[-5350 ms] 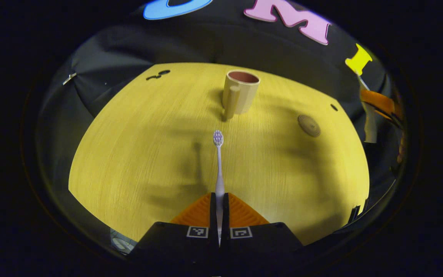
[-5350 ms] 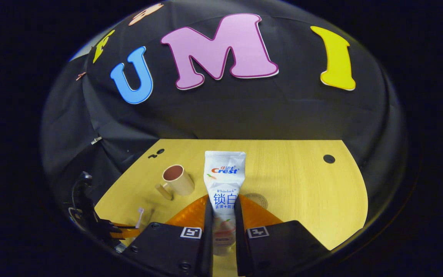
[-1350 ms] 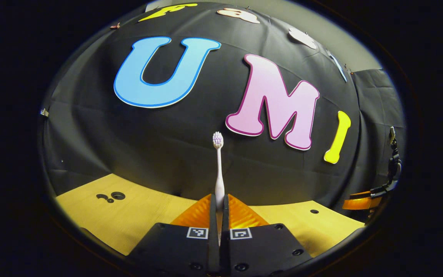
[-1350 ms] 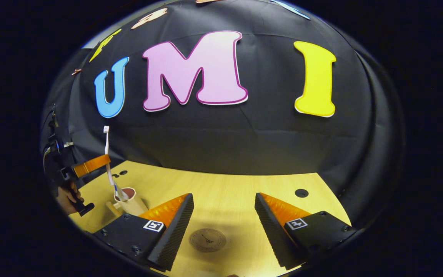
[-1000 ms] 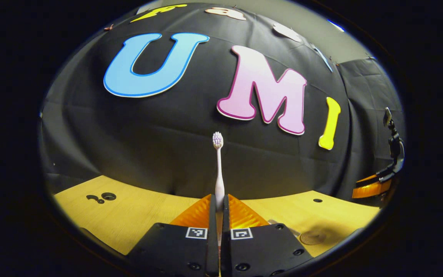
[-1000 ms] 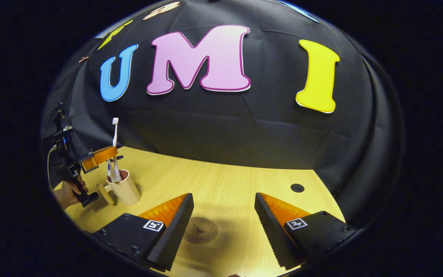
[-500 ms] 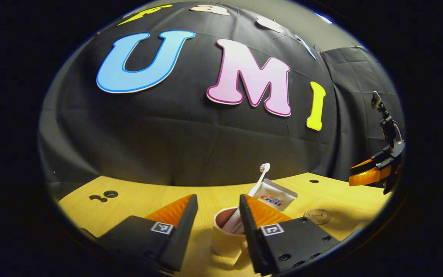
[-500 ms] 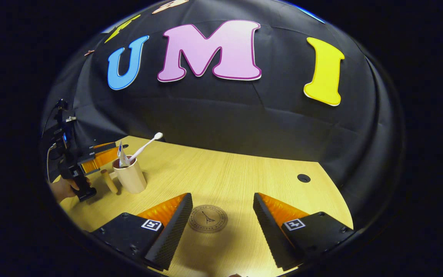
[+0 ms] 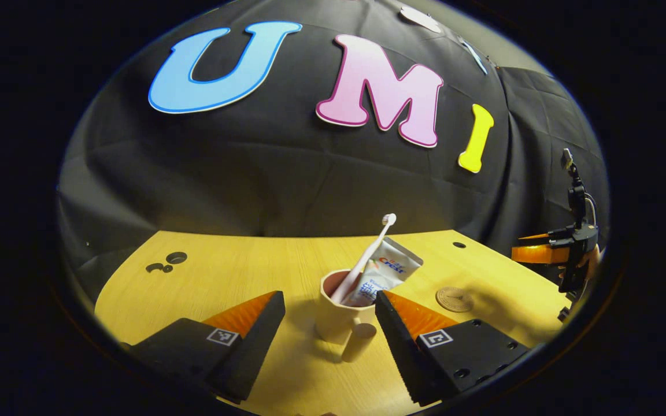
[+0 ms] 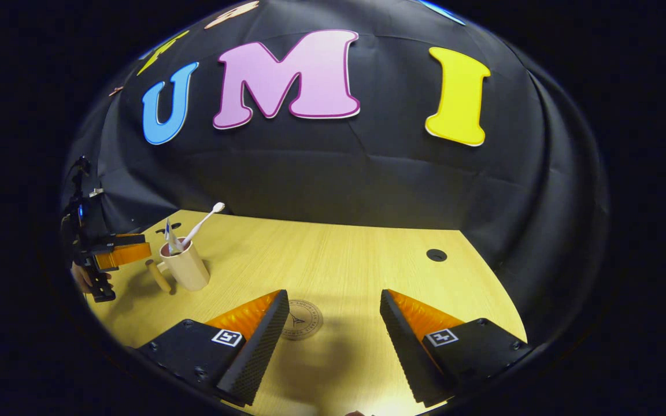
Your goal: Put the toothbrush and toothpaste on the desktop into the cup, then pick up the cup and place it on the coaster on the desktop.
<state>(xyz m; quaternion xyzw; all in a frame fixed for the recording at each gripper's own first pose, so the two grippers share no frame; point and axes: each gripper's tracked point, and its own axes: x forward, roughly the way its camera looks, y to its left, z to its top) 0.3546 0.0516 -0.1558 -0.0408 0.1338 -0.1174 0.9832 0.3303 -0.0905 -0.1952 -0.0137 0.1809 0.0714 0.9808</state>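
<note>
Both tongs gape wide, holding nothing; our left tongs (image 9: 327, 323) frame the cup (image 9: 339, 315). We judge it rigid, top-heavy with the leaning toothbrush (image 9: 367, 254) and toothpaste (image 9: 385, 277), so grip its body low.

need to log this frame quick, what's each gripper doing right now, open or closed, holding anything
Left gripper: open, holding nothing; the cup stands between its fingers.
Right gripper: open, holding nothing, above the desktop near the coaster.

toothpaste (image 9: 384, 276) tube shows the brand "crest"
</note>
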